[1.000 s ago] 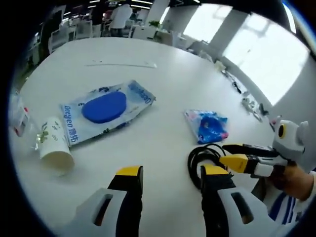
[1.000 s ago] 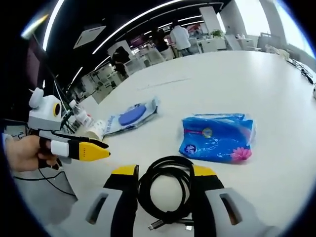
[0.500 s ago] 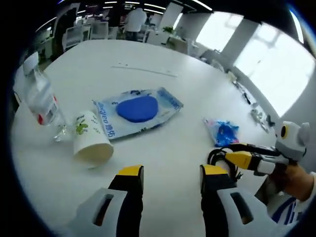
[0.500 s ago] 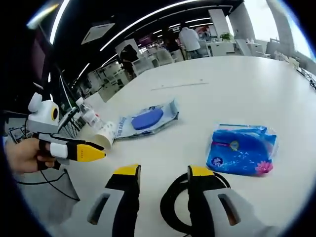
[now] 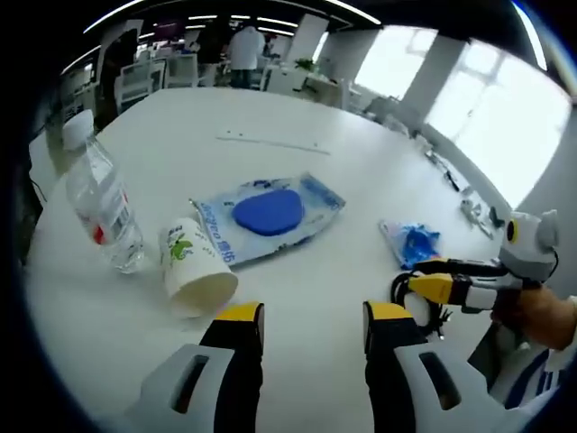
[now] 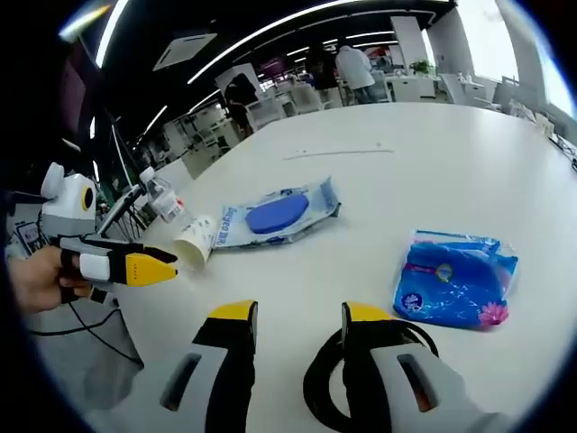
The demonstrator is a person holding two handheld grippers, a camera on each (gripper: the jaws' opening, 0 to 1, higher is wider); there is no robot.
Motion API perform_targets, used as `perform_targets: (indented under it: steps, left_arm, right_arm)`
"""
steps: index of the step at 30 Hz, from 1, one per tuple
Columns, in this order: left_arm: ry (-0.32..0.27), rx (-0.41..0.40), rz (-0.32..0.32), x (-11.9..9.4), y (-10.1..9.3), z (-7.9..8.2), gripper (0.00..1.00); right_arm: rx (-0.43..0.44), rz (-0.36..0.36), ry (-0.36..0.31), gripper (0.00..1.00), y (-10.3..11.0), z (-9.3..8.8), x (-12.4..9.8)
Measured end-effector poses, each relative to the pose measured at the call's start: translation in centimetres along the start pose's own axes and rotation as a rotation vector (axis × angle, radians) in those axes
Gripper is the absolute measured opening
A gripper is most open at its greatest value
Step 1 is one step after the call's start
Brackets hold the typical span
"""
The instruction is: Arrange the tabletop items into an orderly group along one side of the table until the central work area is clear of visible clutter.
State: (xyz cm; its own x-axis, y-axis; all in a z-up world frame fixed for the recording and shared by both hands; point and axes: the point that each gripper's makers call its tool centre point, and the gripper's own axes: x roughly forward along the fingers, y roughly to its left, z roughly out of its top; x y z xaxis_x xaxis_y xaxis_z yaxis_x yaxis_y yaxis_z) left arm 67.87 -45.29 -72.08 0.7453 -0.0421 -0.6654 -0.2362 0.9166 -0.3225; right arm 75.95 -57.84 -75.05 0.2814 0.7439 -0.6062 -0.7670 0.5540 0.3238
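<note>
Left gripper jaws apart, empty; paper cup on its side at 11 o'clock beside bottle. Right gripper jaws apart, cable under its right jaw, blue packet at 2 o'clock

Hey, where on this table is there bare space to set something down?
The far half of the table, beyond the blue pouch, is bare apart from a thin strip. There is also room between pouch and tissue pack. It is crowded around the bottle and paper cup.
</note>
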Motion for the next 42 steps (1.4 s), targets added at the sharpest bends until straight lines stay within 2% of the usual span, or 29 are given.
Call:
perform_targets:
  steps: [3, 6, 9, 12, 14, 15, 21, 26, 32, 35, 40, 42]
  left_arm:
    - [-0.027, -0.049, -0.011, 0.4, 0.2, 1.9, 0.41]
    - [-0.038, -0.070, 0.012, 0.8, 1.3, 3.5, 0.41]
    - [-0.040, -0.088, 0.032, 1.2, 2.2, 4.2, 0.41]
    - [-0.030, -0.081, 0.055, 1.8, 3.1, 4.7, 0.41]
    - [-0.011, -0.083, 0.099, 1.8, 3.8, 4.6, 0.40]
    - [-0.028, -0.095, 0.121, 1.7, 4.1, 5.0, 0.41]
    - [-0.019, -0.096, 0.149, 2.6, 4.6, 5.7, 0.44]
    - [0.000, -0.106, 0.214, 3.5, 6.7, 6.2, 0.44]
    - [0.030, -0.141, 0.210, 5.2, 8.0, 6.0, 0.43]
    - [0.033, -0.193, 0.226, 5.7, 9.0, 6.0, 0.43]
    - [0.066, -0.216, 0.213, 6.9, 9.5, 5.7, 0.43]
    - [0.067, -0.213, 0.227, 7.2, 10.0, 5.7, 0.44]
  right_arm:
    - [0.007, -0.002, -0.016, 0.34, -0.8, 1.4, 0.2]
    - [-0.002, -0.008, -0.032, 0.34, -1.4, 3.0, 0.4]
    - [0.000, -0.014, -0.043, 0.34, -1.3, 4.0, 0.1]
    - [-0.006, -0.017, -0.050, 0.34, -2.0, 5.1, 0.7]
    - [-0.015, -0.022, -0.049, 0.34, -3.0, 6.0, 1.7]
    - [-0.023, -0.024, -0.048, 0.34, -3.4, 6.3, 2.0]
    - [-0.028, -0.018, -0.033, 0.34, -3.6, 6.5, 3.4]
    - [-0.020, -0.012, -0.026, 0.34, -4.2, 7.1, 5.0]
    - [-0.034, -0.005, -0.004, 0.34, -4.8, 7.3, 7.0]
    - [-0.028, -0.002, 0.011, 0.33, -4.8, 7.2, 7.8]
    - [-0.043, 0.008, 0.023, 0.33, -4.5, 7.5, 9.0]
    - [-0.044, 0.012, 0.026, 0.33, -4.4, 7.8, 9.5]
